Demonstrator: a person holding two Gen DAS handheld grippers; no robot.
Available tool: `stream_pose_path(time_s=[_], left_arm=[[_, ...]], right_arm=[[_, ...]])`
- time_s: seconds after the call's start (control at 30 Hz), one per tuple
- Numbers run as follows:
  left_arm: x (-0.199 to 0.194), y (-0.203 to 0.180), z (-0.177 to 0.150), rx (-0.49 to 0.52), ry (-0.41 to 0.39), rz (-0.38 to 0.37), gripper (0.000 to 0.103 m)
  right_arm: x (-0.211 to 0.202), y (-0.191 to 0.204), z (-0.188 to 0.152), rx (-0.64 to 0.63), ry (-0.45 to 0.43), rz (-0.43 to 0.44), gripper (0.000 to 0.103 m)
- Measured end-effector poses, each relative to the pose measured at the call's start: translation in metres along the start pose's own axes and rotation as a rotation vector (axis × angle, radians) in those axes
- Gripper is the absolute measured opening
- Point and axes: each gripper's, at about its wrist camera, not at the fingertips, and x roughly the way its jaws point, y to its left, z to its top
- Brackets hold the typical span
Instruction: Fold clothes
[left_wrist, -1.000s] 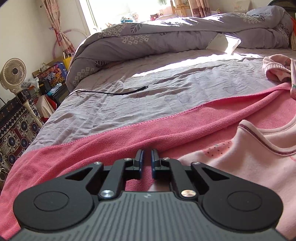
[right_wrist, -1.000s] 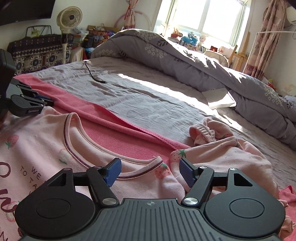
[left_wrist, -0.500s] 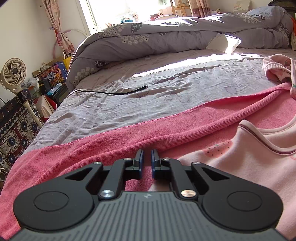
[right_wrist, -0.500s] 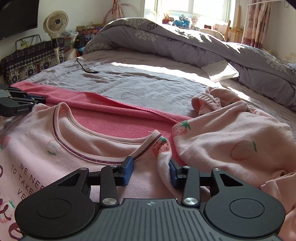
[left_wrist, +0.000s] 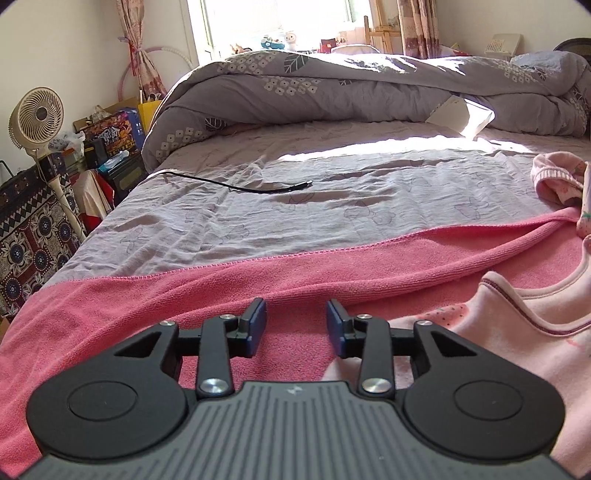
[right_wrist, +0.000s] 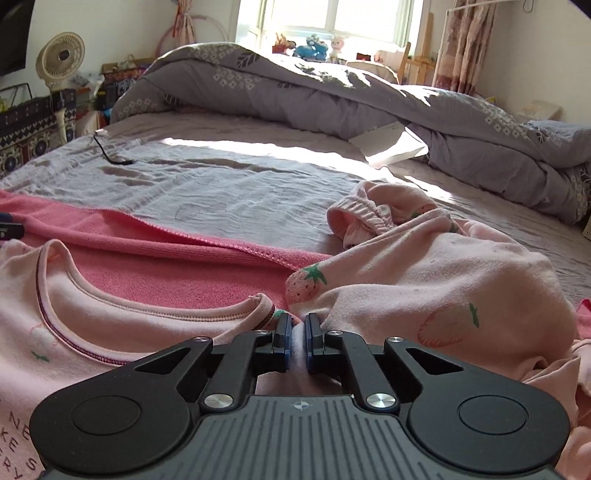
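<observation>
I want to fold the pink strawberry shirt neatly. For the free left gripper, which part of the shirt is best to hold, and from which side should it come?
Probably the shoulder seam just outside the neckline, approached low from the near edge. There the pink shirt lies flat on the pink towel, so a pinch should take both layers. The left gripper is opening, with nothing between its pads. The right gripper already pinches the other shoulder.

Shirt (right_wrist: 110, 332) on towel (left_wrist: 258, 280) on bed – duvet (left_wrist: 369, 88) behind, fan (left_wrist: 35, 120) left.

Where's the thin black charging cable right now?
The thin black charging cable lies loose on the wrinkled grey bedsheet, left of centre in the left wrist view, beyond the pink towel.
</observation>
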Motion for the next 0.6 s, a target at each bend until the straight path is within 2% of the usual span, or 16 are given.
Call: stream_pose_path(time_s=[0.07, 0.13, 0.17, 0.2, 0.23, 0.3, 0.4, 0.53, 0.6], left_arm=[[-0.022, 0.009, 0.001, -0.026, -0.044, 0.015, 0.054], [-0.048, 0.021, -0.002, -0.072, -0.078, 0.010, 0.058], [-0.062, 0.026, -0.005, -0.101, -0.092, 0.001, 0.060], [-0.078, 0.032, -0.010, -0.134, -0.103, -0.013, 0.062], [-0.094, 0.036, -0.015, -0.159, -0.112, -0.024, 0.062], [-0.127, 0.033, -0.032, -0.131, -0.117, -0.028, 0.064], [-0.175, 0.025, -0.062, -0.075, -0.109, -0.043, 0.070], [-0.241, 0.022, -0.113, -0.108, -0.061, -0.162, 0.079], [-0.264, 0.019, -0.138, -0.120, -0.015, -0.194, 0.080]], right_arm=[[-0.028, -0.008, 0.004, 0.050, -0.030, 0.029, 0.016], [-0.072, -0.016, -0.001, 0.063, -0.077, 0.077, 0.032], [-0.102, -0.019, -0.010, 0.043, -0.107, 0.093, 0.047], [-0.132, -0.022, -0.019, 0.021, -0.138, 0.108, 0.057], [-0.159, -0.025, -0.033, 0.004, -0.168, 0.115, 0.057], [-0.201, -0.031, -0.061, 0.004, -0.199, 0.132, 0.057], [-0.256, -0.047, -0.120, 0.124, -0.204, 0.167, 0.058], [-0.302, -0.060, -0.190, 0.254, -0.197, 0.177, 0.058], [-0.316, -0.066, -0.217, 0.304, -0.186, 0.176, 0.058]])
